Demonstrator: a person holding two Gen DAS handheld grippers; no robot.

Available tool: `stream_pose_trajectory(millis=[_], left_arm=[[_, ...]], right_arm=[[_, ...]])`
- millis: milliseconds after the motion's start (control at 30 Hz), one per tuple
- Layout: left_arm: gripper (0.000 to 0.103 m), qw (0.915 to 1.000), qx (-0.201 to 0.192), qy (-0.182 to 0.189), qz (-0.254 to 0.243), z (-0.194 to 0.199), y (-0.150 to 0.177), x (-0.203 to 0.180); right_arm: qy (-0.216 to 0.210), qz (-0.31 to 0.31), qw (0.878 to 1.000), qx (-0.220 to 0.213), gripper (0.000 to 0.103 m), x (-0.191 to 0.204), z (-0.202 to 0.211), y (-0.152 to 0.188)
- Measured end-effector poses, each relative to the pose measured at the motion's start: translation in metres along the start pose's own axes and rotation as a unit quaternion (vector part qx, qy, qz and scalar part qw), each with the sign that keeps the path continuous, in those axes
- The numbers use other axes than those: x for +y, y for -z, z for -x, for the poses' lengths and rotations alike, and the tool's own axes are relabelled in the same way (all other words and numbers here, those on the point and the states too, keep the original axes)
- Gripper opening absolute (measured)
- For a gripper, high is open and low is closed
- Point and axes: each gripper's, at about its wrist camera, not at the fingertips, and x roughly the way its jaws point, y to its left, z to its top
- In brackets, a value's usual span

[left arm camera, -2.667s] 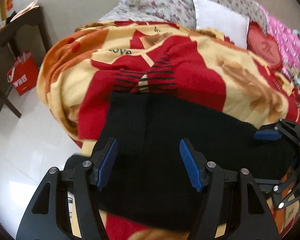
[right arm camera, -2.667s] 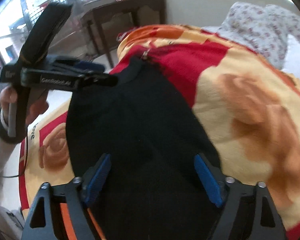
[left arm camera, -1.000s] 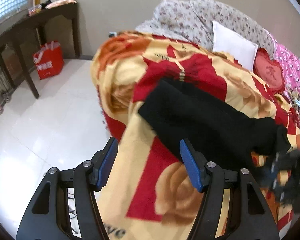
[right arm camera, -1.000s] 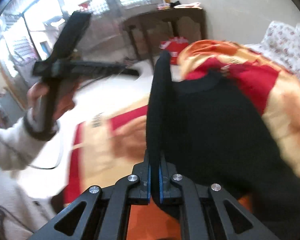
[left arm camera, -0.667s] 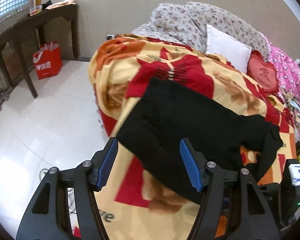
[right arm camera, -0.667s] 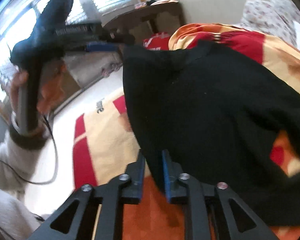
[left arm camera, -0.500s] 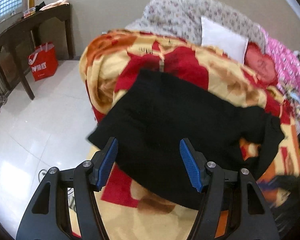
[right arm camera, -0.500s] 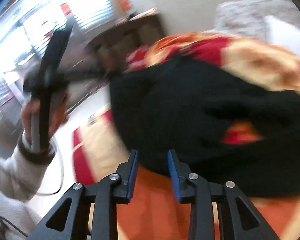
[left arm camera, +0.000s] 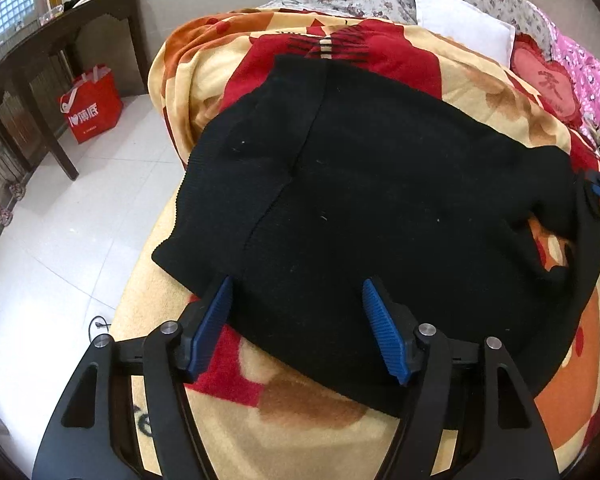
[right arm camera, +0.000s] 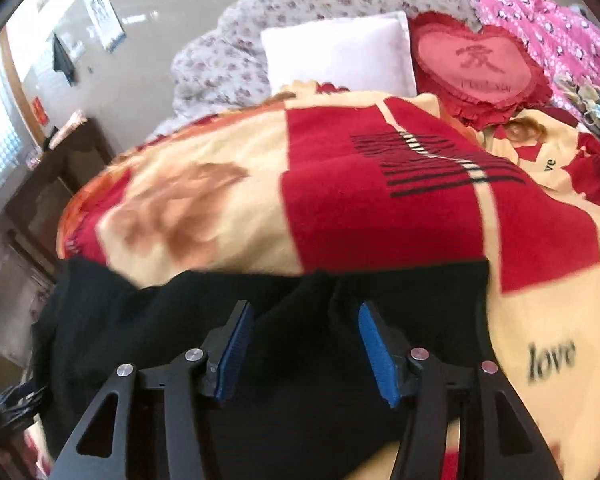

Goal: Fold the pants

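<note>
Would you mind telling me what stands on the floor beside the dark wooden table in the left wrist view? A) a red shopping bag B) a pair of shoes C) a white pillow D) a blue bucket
A: a red shopping bag with white print stands on the tiled floor next to the leg of the dark wooden table.

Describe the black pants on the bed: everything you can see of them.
The black pants are a dark, knit-looking fabric with faint lint specks and a seam running down the middle. They lie spread mostly flat on the red, yellow and orange blanket, with the near edge toward the left gripper and the right side bunched and partly turned over. Both the left gripper and the right gripper are open above the cloth; neither clamps it, and contact cannot be judged.
</note>
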Motion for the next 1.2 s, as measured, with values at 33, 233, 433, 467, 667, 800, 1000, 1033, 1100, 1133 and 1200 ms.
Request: stream_pose_trajectory(millis=[33,233,433,467,667,800,1000,1033,1100,1133,1200], left_arm=[[0.068,1.0000,0.001,0.000,0.001,0.000,0.000,0.000],[0.068,1.0000,0.006,-0.002,0.003,0.001,0.000,0.000],[0.068,0.9994,0.014,0.028,0.016,0.005,0.000,-0.006],[0.068,0.9993,0.011,0.032,0.015,0.008,0.001,-0.009],[0.068,0.9983,-0.003,0.057,-0.004,0.027,0.008,-0.030],[0.068,0.9969,-0.007,0.074,-0.025,0.036,0.011,-0.051],[0.068,0.9949,-0.007,0.083,-0.056,0.042,0.019,-0.076],[0.068,0.9950,-0.007,0.081,-0.058,0.042,0.020,-0.077],[0.068,0.9954,-0.007,0.075,-0.059,0.042,0.022,-0.078],[0.068,0.9956,-0.007,0.074,-0.057,0.043,0.022,-0.076],[0.068,0.9962,-0.012,0.072,-0.047,0.047,0.020,-0.068]], right_arm=[[-0.002,0.000,1.000,0.018,0.053,-0.003,-0.015,-0.004],[-0.097,-0.003,0.995,-0.002,0.009,-0.021,-0.008,0.001],[-0.113,0.050,0.991,-0.056,0.008,-0.024,0.103,0.050],[-0.113,0.050,0.991,-0.060,0.008,-0.028,0.117,0.062],[-0.107,0.019,0.994,-0.010,0.008,-0.069,0.163,0.160],[-0.072,-0.023,0.997,0.008,0.010,-0.106,0.170,0.184],[-0.088,-0.079,0.992,-0.031,0.068,-0.119,0.155,0.167],[-0.083,-0.074,0.994,-0.022,0.068,-0.115,0.146,0.163],[-0.063,-0.058,0.996,-0.001,0.068,-0.104,0.122,0.159],[-0.056,-0.057,0.997,0.012,0.068,-0.099,0.108,0.160],[-0.051,-0.037,0.998,-0.018,0.023,-0.089,0.106,0.160]])
